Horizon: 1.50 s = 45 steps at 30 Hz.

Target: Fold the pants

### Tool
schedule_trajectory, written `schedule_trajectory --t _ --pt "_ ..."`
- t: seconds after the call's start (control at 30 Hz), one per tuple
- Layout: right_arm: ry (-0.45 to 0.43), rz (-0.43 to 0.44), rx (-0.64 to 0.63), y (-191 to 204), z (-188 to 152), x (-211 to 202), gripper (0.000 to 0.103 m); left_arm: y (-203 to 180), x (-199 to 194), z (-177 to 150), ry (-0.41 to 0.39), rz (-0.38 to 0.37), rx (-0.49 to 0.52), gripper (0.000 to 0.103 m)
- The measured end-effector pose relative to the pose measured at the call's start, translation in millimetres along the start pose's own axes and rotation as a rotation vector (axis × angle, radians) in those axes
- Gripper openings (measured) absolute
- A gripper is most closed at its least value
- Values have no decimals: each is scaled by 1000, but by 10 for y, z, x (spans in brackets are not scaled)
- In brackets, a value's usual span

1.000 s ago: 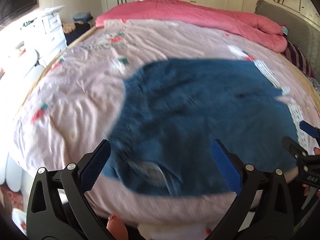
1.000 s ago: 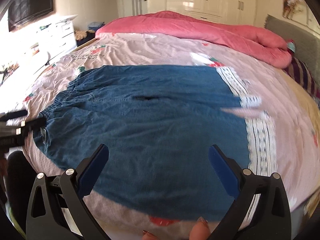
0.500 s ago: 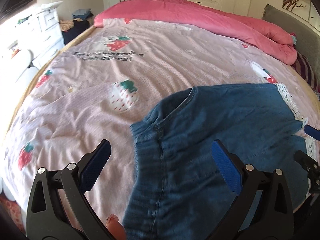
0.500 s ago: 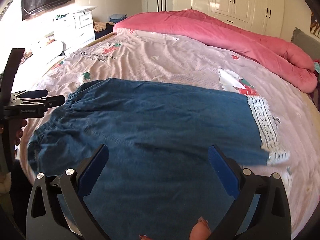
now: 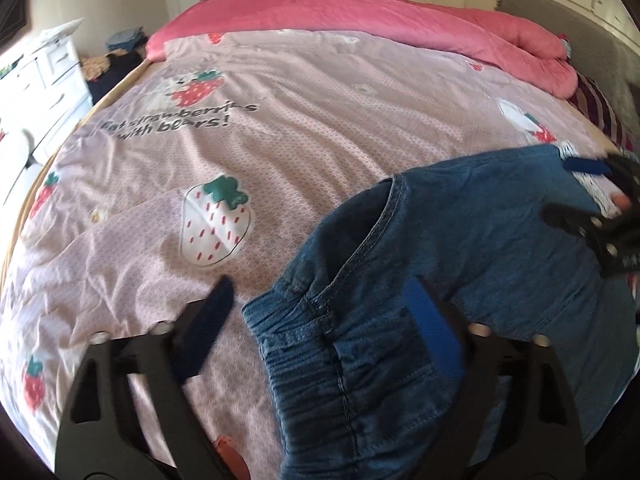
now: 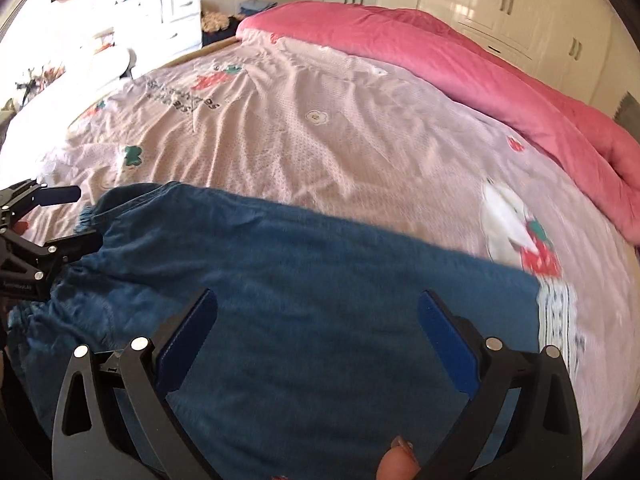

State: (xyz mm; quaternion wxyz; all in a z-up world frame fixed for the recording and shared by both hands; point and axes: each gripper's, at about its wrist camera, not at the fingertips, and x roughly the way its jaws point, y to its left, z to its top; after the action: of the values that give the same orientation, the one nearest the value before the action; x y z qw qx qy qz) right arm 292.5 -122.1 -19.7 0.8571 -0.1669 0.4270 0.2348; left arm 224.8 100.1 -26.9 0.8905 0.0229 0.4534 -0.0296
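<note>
The blue denim pants (image 6: 304,280) lie flat across the near side of the bed (image 5: 320,120), where the left gripper (image 5: 320,320), fingers just narrowing around the elastic waistband, and the right gripper (image 6: 316,340), fingers wide above the legs, can start folding.

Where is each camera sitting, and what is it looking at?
Left wrist: sits on the left tongs, looking down at the waistband end of the blue pants on the strawberry bedsheet; a fingertip shows below.
Right wrist: sits on the right tongs, over the pants' middle; a fingertip shows.
Shared: pants, bedsheet, pink quilt, and each sees the other tongs. Left tongs have just been closing, gripping nothing yet.
</note>
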Motion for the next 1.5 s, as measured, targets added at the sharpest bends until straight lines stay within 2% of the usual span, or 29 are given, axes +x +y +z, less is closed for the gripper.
schedule_trajectory --t 0.17,0.27,0.33,0.43,0.63,0.7,0.77,0.8,0.87,0.97,1.2,1.5 --pt "41 42 -106 64 216 265 99 32 99 84 12 -42 24 56" --pt "51 68 -179 141 350 389 99 89 175 109 13 -56 14 49" --pt "54 75 -243 209 442 472 99 141 263 104 39 -66 -3 40" --pt "63 80 -320 280 527 587 99 212 335 87 49 -113 -26 32" --pt "84 140 -362 338 614 742 97 184 380 83 48 -119 -11 18" --pt "88 170 -380 387 615 755 88 192 381 75 48 -132 -16 15" --pt "110 195 -410 459 601 790 56 199 359 80 40 -143 -19 13" --pt "122 211 -422 499 585 805 50 203 344 83 35 -148 -20 12" --pt "124 233 -432 562 558 770 23 200 324 79 32 -151 -21 12" --pt "99 206 -445 620 515 629 7 191 263 84 26 -152 -19 12" --pt "24 221 -398 617 351 190 6 198 98 64 -5 -169 -17 10" --pt "-95 237 -312 697 27 -583 6 39 -467 -61 -126 -183 25 9"
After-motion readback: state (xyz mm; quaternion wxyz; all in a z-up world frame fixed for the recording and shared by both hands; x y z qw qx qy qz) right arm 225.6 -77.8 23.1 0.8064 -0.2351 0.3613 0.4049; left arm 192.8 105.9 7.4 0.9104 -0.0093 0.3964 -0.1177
